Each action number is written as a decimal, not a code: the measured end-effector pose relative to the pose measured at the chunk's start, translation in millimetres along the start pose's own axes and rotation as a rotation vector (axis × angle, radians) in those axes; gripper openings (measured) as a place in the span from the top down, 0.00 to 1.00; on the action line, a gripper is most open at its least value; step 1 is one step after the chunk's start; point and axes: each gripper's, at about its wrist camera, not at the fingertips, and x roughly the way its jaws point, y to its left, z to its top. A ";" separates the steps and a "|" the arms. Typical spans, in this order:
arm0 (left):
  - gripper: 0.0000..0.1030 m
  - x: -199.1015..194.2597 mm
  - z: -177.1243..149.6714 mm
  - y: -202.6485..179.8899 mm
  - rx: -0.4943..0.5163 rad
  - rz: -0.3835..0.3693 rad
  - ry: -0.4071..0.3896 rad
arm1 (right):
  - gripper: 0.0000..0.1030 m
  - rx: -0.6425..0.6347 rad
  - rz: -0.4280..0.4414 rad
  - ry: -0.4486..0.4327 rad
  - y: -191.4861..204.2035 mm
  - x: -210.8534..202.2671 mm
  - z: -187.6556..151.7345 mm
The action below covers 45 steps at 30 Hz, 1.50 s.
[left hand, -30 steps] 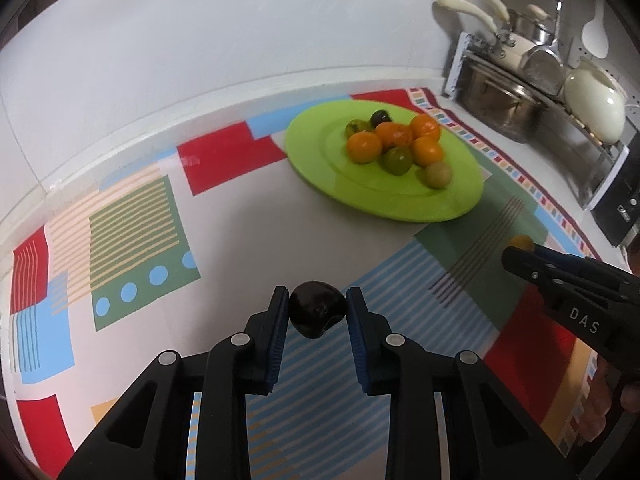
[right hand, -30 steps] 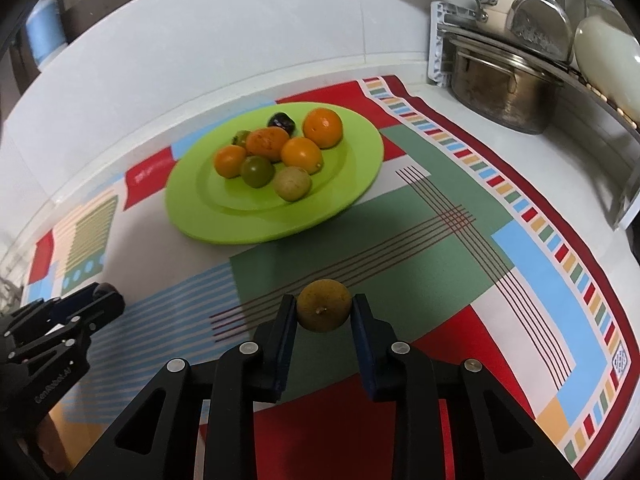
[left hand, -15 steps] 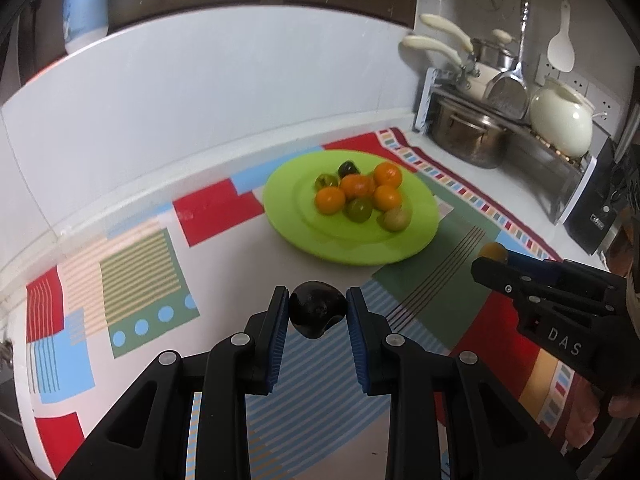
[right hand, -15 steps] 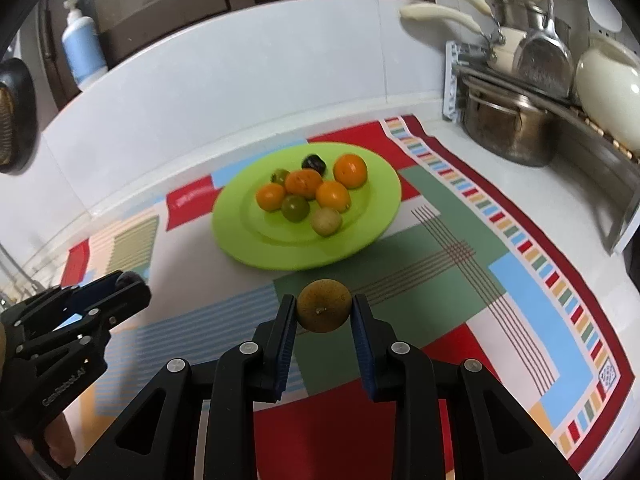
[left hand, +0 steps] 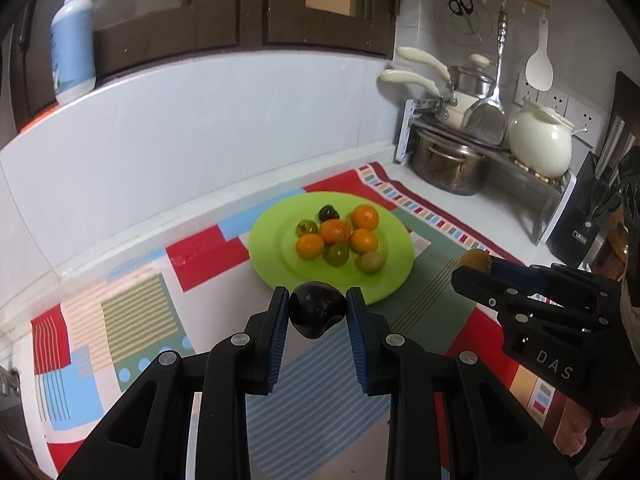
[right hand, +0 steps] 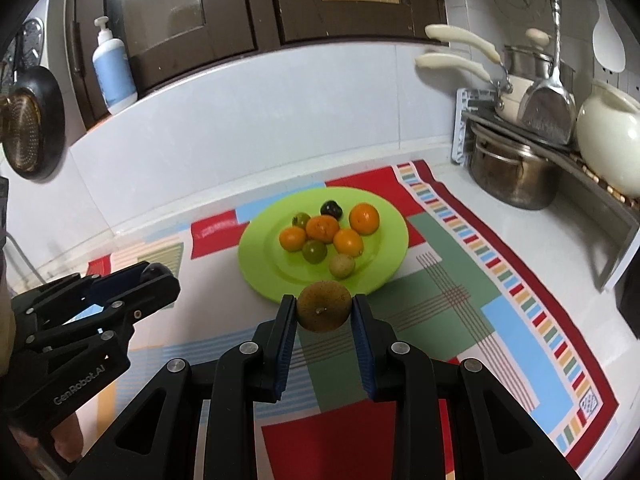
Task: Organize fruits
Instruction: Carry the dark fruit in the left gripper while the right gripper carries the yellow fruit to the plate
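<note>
My left gripper [left hand: 318,312] is shut on a dark, almost black plum [left hand: 317,314], held in the air above the patterned mat. My right gripper [right hand: 324,312] is shut on a brownish round fruit [right hand: 323,306], also lifted. The right gripper [left hand: 476,266] shows at the right of the left wrist view, the left gripper [right hand: 154,276] at the left of the right wrist view. Beyond both lies a green plate [left hand: 276,256] [right hand: 260,268] carrying several fruits: oranges [left hand: 334,232], a green fruit [left hand: 337,255], a tan one [left hand: 370,261] and a dark plum [left hand: 329,213].
A colourful mat [left hand: 132,320] covers the white counter. At the back right stands a rack with a steel pot [left hand: 448,164], pans and a cream kettle [left hand: 540,146]. A blue soap bottle [right hand: 113,72] sits on the ledge, and a pan [right hand: 32,124] hangs at left.
Both grippers have risen with their fruits still clamped, and the views have tilted up. The plate looks smaller and farther, and the cupboards and wall have come into view.
</note>
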 end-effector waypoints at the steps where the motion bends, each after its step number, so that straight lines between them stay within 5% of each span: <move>1: 0.72 0.1 2.0 -0.3 0.003 -0.001 -0.005 | 0.72 -0.002 0.001 -0.005 -0.1 -1.1 1.6; 22: 0.72 7.4 46.3 -6.4 0.055 -0.004 -0.078 | 0.72 -0.047 0.002 -0.088 -2.6 3.1 42.0; 45: 0.72 77.9 76.0 12.6 0.065 -0.006 -0.009 | 0.72 -0.079 -0.007 -0.065 -10.9 63.2 81.9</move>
